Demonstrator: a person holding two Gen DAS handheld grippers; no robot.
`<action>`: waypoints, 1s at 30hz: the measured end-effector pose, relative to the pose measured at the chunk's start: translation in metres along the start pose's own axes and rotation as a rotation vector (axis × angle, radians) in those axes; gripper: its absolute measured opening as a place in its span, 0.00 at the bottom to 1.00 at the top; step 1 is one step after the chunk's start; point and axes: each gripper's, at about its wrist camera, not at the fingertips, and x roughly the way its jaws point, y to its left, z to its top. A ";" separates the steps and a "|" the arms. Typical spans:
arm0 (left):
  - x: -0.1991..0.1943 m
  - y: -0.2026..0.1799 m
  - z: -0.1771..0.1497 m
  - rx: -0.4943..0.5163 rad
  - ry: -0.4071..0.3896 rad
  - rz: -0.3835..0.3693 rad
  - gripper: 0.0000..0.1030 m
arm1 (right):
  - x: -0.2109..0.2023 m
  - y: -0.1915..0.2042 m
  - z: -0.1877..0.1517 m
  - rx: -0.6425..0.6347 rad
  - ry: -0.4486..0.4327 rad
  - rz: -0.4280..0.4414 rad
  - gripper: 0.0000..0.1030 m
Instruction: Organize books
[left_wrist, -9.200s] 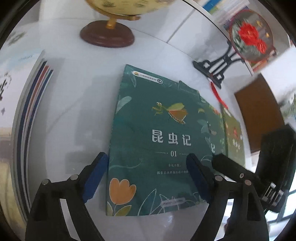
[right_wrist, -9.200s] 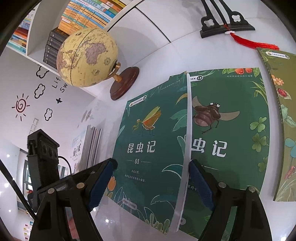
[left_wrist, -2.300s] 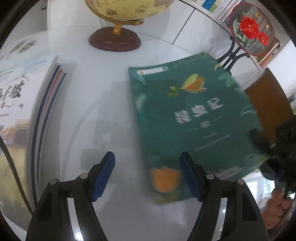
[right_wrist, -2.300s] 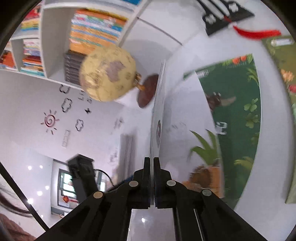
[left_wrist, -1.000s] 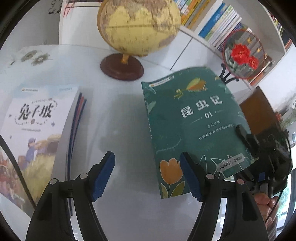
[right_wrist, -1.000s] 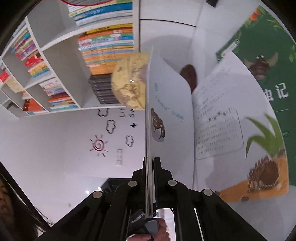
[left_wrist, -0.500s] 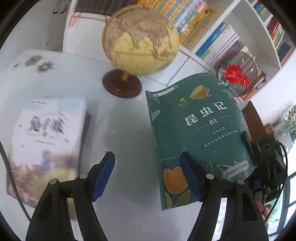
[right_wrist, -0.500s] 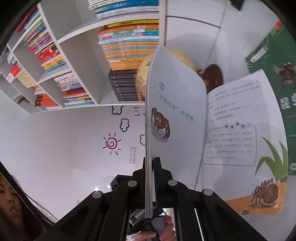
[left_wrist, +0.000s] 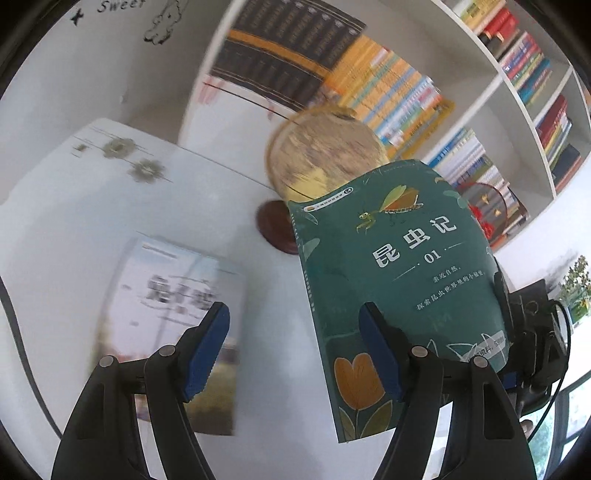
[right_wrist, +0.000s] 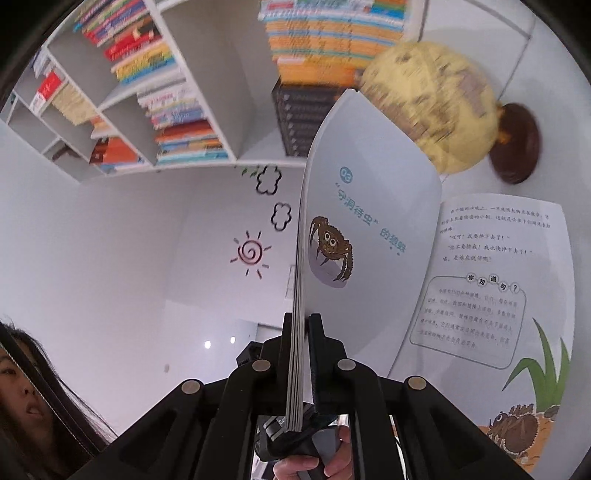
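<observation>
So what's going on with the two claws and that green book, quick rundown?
Right gripper shut on green book, lifted off the table, pages fanning. Left gripper open, empty. Globe close behind book; book stack flat on table.

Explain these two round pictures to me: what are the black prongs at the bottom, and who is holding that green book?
No robot here: a person holds a two-fingered clamp in each hand, each carrying a wide-angle camera looking along its fingers. That gives the round, bent pictures.

One picture comes from the left gripper; its blue-padded fingers are open and empty. Below it, a white table carries a blurred pale book and a globe.

The other comes from the right gripper, shut on the green book, lifted off the table. From there you see the book edge-on, some pages fallen open. A bookshelf stands behind.
</observation>
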 end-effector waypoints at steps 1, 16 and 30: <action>-0.005 0.006 0.001 0.002 -0.002 0.013 0.68 | 0.011 0.001 -0.003 -0.001 0.011 0.001 0.06; 0.006 0.125 -0.003 -0.030 0.077 0.120 0.68 | 0.110 -0.069 -0.057 0.094 0.058 -0.102 0.07; 0.014 0.151 -0.002 0.030 0.117 0.135 0.68 | 0.112 -0.125 -0.092 0.186 0.083 -0.222 0.07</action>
